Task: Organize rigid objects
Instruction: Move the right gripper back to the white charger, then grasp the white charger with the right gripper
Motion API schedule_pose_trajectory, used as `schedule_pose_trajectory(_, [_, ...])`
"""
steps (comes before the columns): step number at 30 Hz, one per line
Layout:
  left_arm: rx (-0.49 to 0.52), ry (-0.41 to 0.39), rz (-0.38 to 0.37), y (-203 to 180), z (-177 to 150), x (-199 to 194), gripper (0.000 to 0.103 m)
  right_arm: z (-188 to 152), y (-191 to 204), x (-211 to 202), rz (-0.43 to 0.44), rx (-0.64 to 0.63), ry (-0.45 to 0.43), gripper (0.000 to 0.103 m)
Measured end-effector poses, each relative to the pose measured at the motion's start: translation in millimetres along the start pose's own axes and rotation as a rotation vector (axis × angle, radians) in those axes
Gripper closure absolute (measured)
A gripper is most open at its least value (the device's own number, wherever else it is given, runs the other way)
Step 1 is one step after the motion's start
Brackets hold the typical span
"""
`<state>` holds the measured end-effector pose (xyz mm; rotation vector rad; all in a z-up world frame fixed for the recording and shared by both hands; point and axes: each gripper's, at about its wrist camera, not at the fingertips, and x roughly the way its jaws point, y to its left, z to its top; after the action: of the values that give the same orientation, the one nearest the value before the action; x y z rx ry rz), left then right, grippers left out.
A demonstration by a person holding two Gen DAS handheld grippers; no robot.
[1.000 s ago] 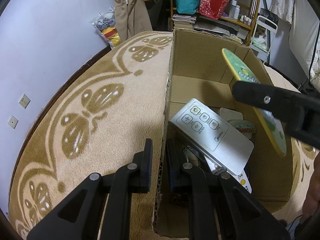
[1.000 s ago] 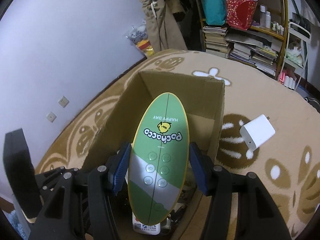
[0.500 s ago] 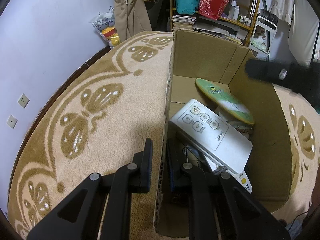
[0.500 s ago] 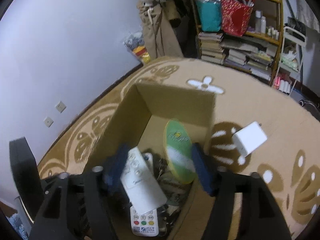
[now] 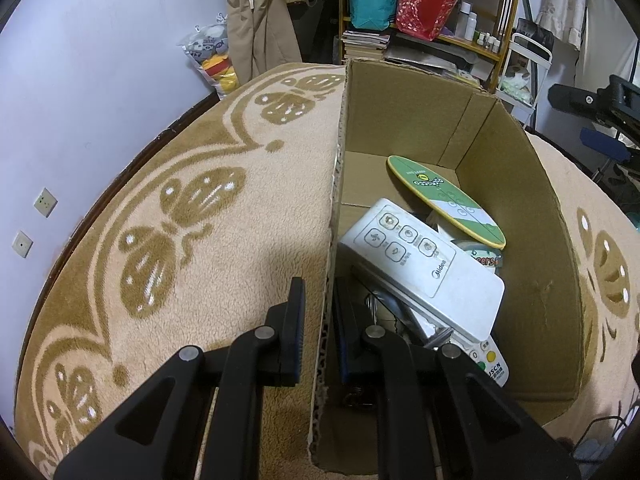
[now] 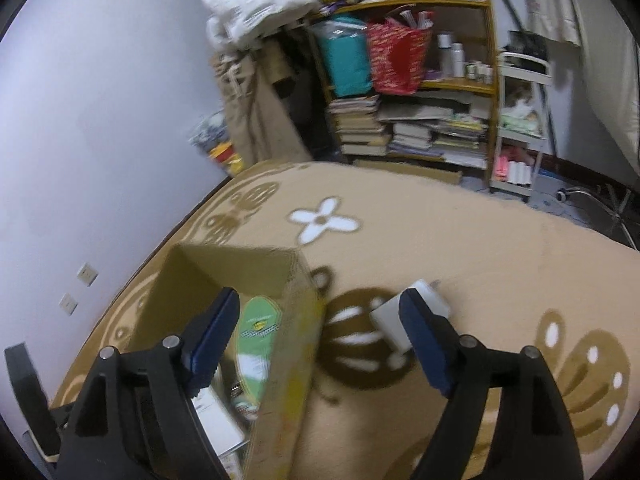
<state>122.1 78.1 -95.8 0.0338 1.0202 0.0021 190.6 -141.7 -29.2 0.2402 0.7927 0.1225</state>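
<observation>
An open cardboard box [image 5: 404,116] stands on the carpet. My left gripper [image 5: 319,308] is shut on its near left wall, one finger outside and one inside. In the box a green oval remote [image 5: 444,200] lies tilted on top of a white Midea remote [image 5: 420,264] and other small items. My right gripper [image 6: 318,300] hovers above the box's right wall [image 6: 296,320]; its jaws are opening and hold nothing. The green remote [image 6: 258,340] shows below its left finger. A white charger block [image 6: 384,320] lies on the carpet, partly behind the right finger.
A patterned beige carpet [image 5: 180,220] surrounds the box. A shelf [image 6: 420,92] with books, a teal bag and a red bag stands at the back, beside a white trolley [image 6: 520,128]. A wall with sockets [image 5: 44,202] runs along the left.
The right gripper let go of the green remote, which dropped into the box onto the other items. That gripper opened wider and drew back to the right. The left gripper stayed put.
</observation>
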Motion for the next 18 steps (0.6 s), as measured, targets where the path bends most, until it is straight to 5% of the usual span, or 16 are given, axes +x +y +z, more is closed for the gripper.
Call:
schedule_pose_trajectory(8, [0.001, 0.003, 0.004, 1, 0, 1, 0.090, 4, -46, 13, -0.078, 0.092, -0.017, 0.016])
schedule_pose_trajectory(18, [0.011, 0.001, 0.015, -1, -2, 1, 0.090, -12, -75, 68, -0.107, 0.109, 0.082, 0.016])
